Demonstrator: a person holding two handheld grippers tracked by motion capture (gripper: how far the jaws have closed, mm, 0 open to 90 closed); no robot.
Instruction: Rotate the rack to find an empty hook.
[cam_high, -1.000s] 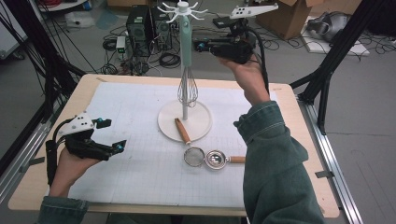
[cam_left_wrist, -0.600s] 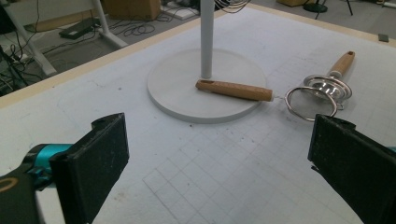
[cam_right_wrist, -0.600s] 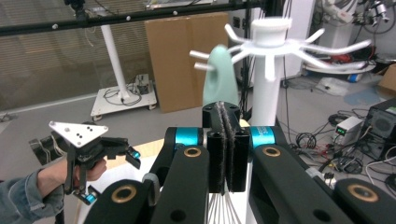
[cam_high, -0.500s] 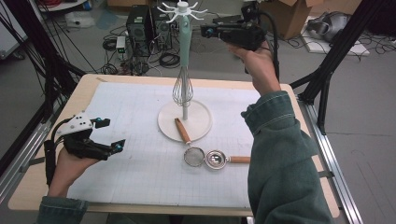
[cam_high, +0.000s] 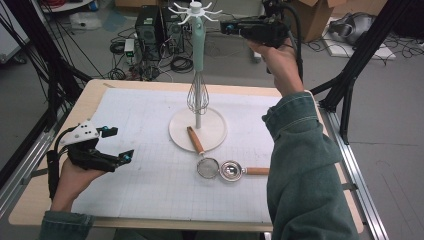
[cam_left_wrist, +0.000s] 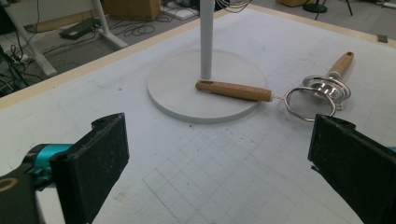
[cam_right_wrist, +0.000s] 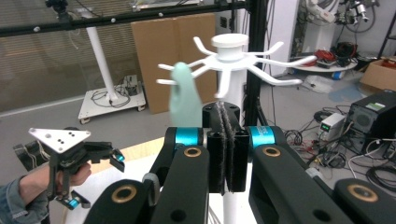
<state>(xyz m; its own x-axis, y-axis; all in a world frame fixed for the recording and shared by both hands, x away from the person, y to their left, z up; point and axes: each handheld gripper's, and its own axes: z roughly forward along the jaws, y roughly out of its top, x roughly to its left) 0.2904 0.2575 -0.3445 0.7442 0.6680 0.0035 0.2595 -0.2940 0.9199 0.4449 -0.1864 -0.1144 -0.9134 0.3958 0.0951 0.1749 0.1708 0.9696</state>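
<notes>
Beside the rack's hooks (cam_right_wrist: 233, 58), the right gripper (cam_high: 231, 28) is closed and empty, the hanging whisk (cam_high: 198, 75) just left of it, handle upright.

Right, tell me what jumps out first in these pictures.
The white hook stand rises from its round base at the table's middle, with a whisk with a pale green handle hanging from one of its top hooks. The right gripper is raised beside the stand's top, fingers shut with nothing between them. In front of the base lie a wooden-handled strainer and a small metal funnel, while the left gripper rests open at the table's left.
</notes>
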